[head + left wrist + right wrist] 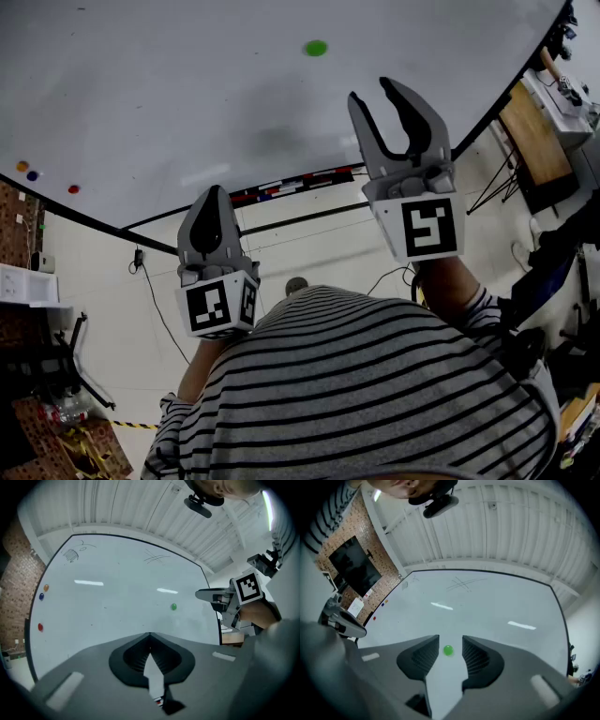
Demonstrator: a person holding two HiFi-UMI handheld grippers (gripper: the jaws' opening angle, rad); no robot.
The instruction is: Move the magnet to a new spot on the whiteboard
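Note:
A green round magnet (316,48) sticks to the big whiteboard (187,103), up and a little left of my right gripper (388,105). That gripper is open, its tips short of the board; in the right gripper view the green magnet (448,650) shows in the gap between the jaws, still some way ahead and untouched. My left gripper (213,208) hangs lower and left, shut with nothing in it. From the left gripper view the green magnet (174,606) is far off to the right, near the right gripper (211,595).
Three small magnets, orange (22,166), blue (33,175) and red (73,189), sit at the board's left edge. A marker tray (295,184) runs under the board. A wooden table (536,131) and stands are at the right, brick wall (14,220) at the left.

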